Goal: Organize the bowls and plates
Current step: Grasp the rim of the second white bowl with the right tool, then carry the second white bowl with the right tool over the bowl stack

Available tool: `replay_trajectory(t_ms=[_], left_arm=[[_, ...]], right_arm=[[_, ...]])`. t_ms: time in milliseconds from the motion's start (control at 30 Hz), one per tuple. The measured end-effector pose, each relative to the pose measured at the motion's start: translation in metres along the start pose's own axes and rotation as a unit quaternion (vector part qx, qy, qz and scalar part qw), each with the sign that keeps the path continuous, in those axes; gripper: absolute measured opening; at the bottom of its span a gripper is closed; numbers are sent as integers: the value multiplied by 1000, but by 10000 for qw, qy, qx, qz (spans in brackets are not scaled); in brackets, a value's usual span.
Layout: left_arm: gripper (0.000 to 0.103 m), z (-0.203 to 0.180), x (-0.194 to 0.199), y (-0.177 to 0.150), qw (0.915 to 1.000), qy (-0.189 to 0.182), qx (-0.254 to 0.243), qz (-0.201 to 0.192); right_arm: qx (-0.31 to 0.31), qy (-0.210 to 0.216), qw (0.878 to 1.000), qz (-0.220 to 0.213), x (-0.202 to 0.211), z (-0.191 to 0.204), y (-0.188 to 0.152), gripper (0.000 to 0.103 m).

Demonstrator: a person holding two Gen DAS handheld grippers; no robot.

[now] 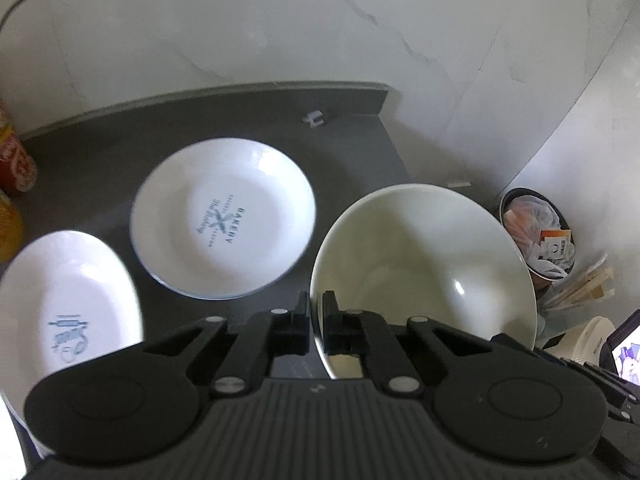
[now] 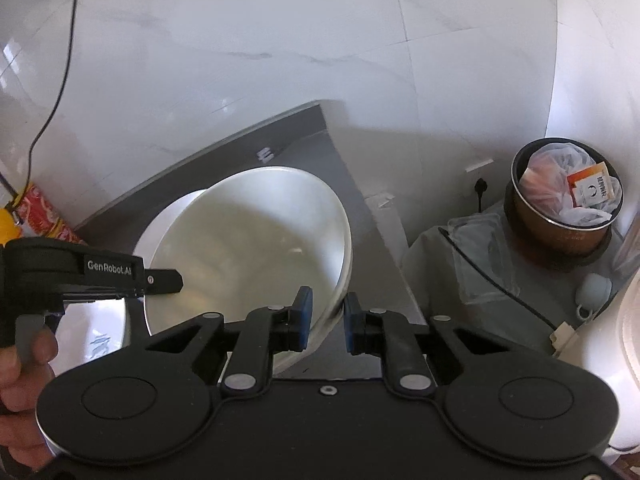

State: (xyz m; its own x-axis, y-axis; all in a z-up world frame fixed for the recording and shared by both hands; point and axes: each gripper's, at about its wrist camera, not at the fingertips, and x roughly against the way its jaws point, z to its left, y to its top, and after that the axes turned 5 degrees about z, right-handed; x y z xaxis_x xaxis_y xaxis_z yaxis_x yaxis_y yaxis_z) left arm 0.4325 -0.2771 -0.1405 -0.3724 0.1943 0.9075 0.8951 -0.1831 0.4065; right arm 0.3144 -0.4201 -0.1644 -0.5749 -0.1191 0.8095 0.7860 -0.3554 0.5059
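A large cream bowl (image 1: pixel 420 264) hangs tilted over the right end of the dark counter (image 1: pixel 100 152). My left gripper (image 1: pixel 316 300) is shut on its near-left rim. In the right wrist view the same bowl (image 2: pixel 248 252) fills the middle, and my right gripper (image 2: pixel 327 306) stands open with the bowl's right rim between its blue pads (image 2: pixel 305 312). The left gripper (image 2: pixel 176 280) shows there too, held by a hand (image 2: pixel 24 364). A white printed plate (image 1: pixel 224 216) lies flat mid-counter, and a second printed plate (image 1: pixel 64 304) sits at the near left.
Red and yellow packages (image 1: pixel 16 164) stand at the counter's left end. Past the counter's right edge, lower down, is a round bin (image 2: pixel 568 200) stuffed with plastic bags, plus a white appliance (image 2: pixel 616 360). A marble wall (image 1: pixel 280 20) backs the counter, and a black cable (image 2: pixel 60 80) hangs at left.
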Motion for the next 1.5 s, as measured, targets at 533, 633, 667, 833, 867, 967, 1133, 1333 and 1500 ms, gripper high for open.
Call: replay_trajectory(t_ms=[533, 633, 667, 833, 867, 967, 1133, 1333, 1500], left_arm=[[5, 51, 75, -17, 9988, -151, -8, -471], [5, 61, 88, -21, 9985, -182, -31, -516], [5, 64, 93, -23, 9984, -186, -33, -531], [5, 83, 108, -31, 9983, -315, -31, -497], [5, 86, 110, -33, 9983, -332, -28, -487], [5, 96, 117, -41, 9983, -365, 1, -448], [5, 108, 124, -54, 9983, -432, -26, -397], [5, 120, 125, -72, 9985, -490, -29, -248], [5, 127, 122, -87, 9986, -518, -48, -104]], right_arm=[[125, 242, 9991, -333, 45, 52, -13, 17], [213, 262, 9987, -374, 55, 66, -18, 17], [230, 273, 9986, -380, 58, 70, -20, 17], [392, 235, 9981, -405, 69, 88, -32, 17], [396, 247, 9981, -396, 70, 91, -35, 17], [445, 284, 9980, -355, 75, 100, -43, 18], [507, 172, 9981, -290, 81, 113, -54, 18], [584, 41, 9981, -175, 85, 126, -69, 18], [668, -90, 9977, -67, 86, 133, -84, 18]])
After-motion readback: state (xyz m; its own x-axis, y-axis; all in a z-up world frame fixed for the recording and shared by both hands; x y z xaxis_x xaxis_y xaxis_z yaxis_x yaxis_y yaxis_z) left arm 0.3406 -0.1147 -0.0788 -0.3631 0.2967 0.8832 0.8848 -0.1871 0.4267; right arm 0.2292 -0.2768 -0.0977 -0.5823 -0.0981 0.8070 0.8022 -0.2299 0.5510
